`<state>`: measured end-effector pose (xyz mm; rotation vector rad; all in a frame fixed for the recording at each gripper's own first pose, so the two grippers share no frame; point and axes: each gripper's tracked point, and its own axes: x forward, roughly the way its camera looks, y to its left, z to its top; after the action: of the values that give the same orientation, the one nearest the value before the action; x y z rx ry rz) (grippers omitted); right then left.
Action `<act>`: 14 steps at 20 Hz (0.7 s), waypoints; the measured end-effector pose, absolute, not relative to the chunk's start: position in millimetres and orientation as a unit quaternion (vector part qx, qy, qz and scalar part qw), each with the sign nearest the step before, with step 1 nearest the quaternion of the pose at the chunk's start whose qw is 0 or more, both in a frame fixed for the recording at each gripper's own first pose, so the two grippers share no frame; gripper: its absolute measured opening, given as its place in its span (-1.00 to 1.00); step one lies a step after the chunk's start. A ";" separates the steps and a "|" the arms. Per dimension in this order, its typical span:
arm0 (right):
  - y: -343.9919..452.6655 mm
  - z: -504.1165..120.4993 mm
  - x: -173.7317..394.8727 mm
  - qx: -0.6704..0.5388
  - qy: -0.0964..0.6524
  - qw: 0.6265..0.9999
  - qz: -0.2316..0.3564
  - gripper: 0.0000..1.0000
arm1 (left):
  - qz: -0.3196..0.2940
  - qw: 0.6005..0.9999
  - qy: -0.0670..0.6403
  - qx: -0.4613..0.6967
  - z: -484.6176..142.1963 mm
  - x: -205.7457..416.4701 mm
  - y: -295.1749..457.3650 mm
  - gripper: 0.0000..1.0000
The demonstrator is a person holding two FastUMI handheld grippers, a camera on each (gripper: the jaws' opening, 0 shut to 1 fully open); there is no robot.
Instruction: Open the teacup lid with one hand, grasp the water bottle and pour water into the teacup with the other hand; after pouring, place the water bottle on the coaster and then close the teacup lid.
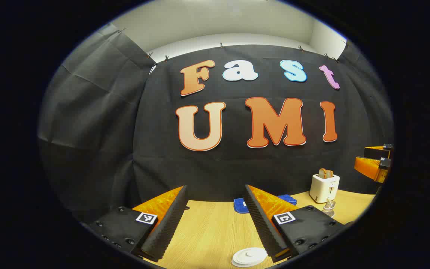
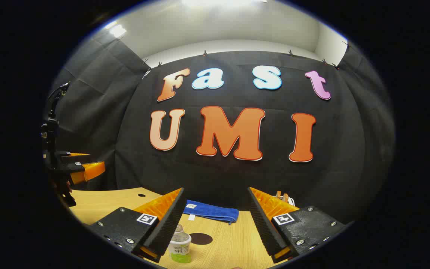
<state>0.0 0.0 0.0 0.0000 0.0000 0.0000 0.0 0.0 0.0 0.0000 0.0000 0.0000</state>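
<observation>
A: What is cut off in the left gripper view?
B: The teacup lid, at the bottom edge beside the left tool, whose fingers stand wide with nothing between them. The cup under it is out of sight.

A: And the water bottle?
B: Upright in the right gripper view, low centre-left, partly behind a finger of the right tool, which is also wide and empty. Just right of it lies the dark round coaster.

A: Around them?
B: A blue cloth along the back of the desk, and a toaster with bread at lower right of the left gripper view.
</observation>
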 end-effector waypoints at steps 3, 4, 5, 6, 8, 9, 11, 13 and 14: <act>1.4 0.2 0.3 0.000 0.000 1.000 0.000 0.94 | 0.004 1.000 -0.002 -0.001 0.1 -1.4 3.1 0.95; 1.4 0.3 0.0 0.000 0.000 1.000 -0.001 0.94 | 0.005 1.000 -0.001 -0.002 -0.3 -0.1 4.3 0.94; 3.2 -0.3 -0.3 -0.001 0.001 1.000 0.000 0.94 | 0.006 1.000 0.001 -0.003 -1.2 -0.3 4.6 0.94; 5.0 -0.9 -0.7 -0.002 0.003 1.000 0.001 0.94 | 0.006 1.000 0.002 -0.004 -2.3 -0.7 5.7 0.94; 8.4 0.0 -1.3 -0.005 0.002 1.000 0.002 0.94 | 0.007 1.000 0.003 -0.005 -4.0 -1.7 7.1 0.94; 9.2 0.6 -1.8 -0.006 0.001 1.000 0.002 0.94 | 0.007 1.000 0.003 -0.006 -3.8 -2.3 8.2 0.94; 12.2 0.0 -2.9 -0.010 0.000 1.000 0.003 0.94 | 0.010 1.000 0.005 -0.008 -6.9 -3.2 11.6 0.94; 14.8 0.1 -4.3 -0.012 0.001 1.000 0.004 0.94 | 0.012 1.000 0.010 -0.012 -11.1 -3.1 13.6 0.94; 16.4 0.2 -5.7 -0.013 0.000 1.000 0.005 0.94 | 0.012 1.000 0.011 -0.014 -13.5 -4.3 14.3 0.94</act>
<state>-5.7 16.4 0.2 -0.0253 -0.0007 0.0107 -4.3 14.3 -13.5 -0.0275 0.0221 0.0236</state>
